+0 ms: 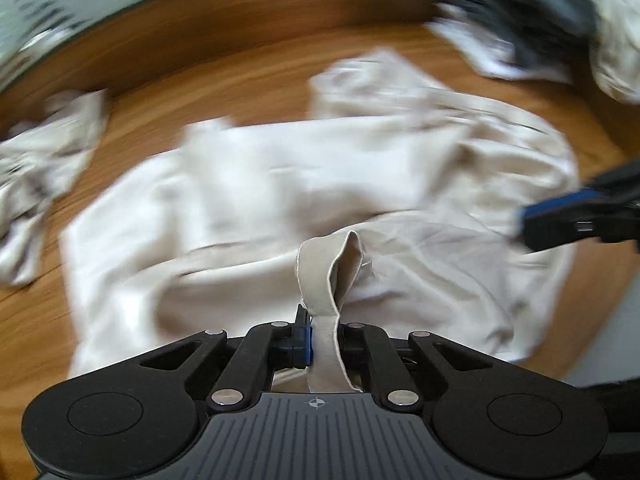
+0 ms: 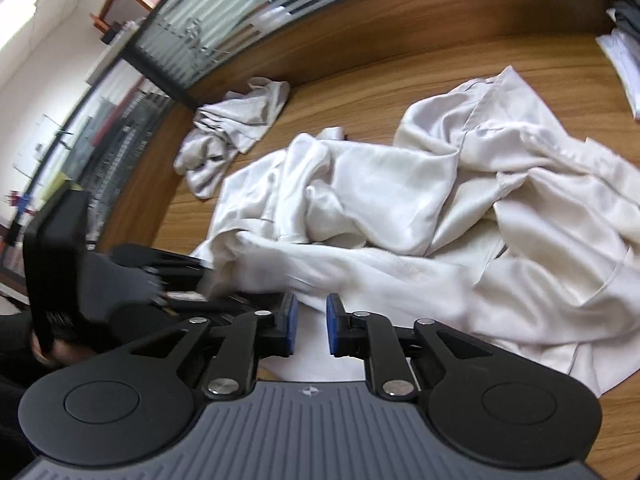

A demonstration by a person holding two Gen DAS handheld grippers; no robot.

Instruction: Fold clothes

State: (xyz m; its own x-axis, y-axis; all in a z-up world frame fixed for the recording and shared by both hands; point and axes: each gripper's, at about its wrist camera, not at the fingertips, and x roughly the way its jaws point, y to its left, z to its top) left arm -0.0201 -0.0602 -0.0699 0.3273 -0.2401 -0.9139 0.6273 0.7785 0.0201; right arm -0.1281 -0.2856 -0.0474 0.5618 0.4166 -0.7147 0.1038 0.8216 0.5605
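Note:
A large cream garment [image 1: 304, 184] lies rumpled across the wooden table [image 1: 248, 72]. My left gripper [image 1: 325, 334] is shut on a narrow fold of its edge [image 1: 332, 280], which stands up between the blue pads. In the right wrist view the same garment [image 2: 400, 200] is bunched in folds. My right gripper [image 2: 311, 328] hangs over its near edge, its blue pads [image 2: 290, 324] a small gap apart with nothing pinched between them. The right gripper's tip [image 1: 560, 220] shows at the right edge of the left wrist view. The left gripper [image 2: 180, 280] appears blurred at the left.
A second crumpled cream garment [image 2: 236, 128] lies at the far left by the table's raised wooden back edge [image 2: 360, 40]. A stack of folded clothes [image 2: 620, 64] sits at the far right. Glass partitions stand behind the table.

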